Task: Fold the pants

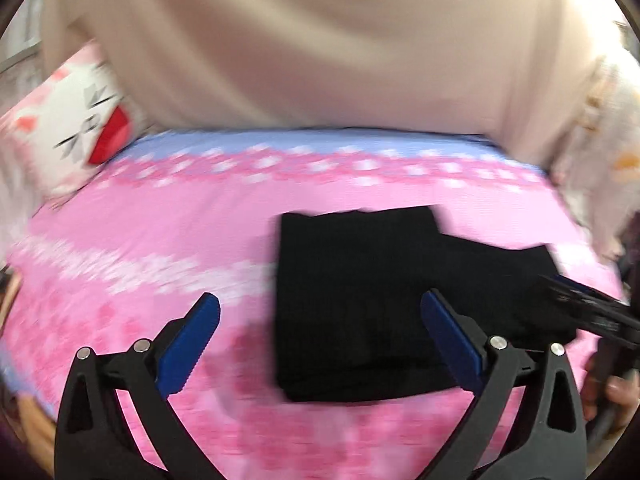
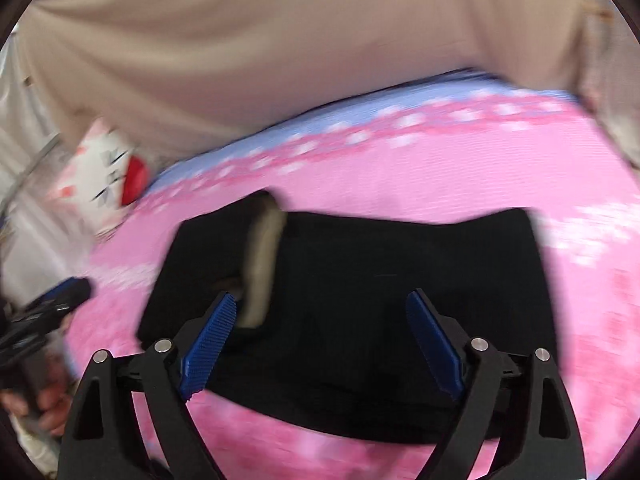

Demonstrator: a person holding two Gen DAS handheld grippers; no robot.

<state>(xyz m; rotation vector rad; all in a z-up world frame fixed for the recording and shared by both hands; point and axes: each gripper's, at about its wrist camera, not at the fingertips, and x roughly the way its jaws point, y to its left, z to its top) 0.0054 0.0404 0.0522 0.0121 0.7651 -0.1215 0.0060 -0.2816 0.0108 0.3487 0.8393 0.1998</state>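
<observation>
Both hand-held grippers, left (image 1: 320,340) and right (image 2: 320,336), gape above folded pants (image 1: 360,300).

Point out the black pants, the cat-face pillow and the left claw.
black pants (image 1: 360,304): left wrist view, middle of the folded stack.
cat-face pillow (image 1: 86,120): left wrist view, its white face.
left claw (image 1: 320,344): left wrist view, midway between the blue-padded fingertips, open.

bedspread (image 1: 120,224) bare left | pillow (image 1: 88,116) far-left | torso (image 1: 320,40) ahead

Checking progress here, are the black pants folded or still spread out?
Folded. The pants lie as a compact black block on the pink sheet, with both grippers open and clear.
</observation>
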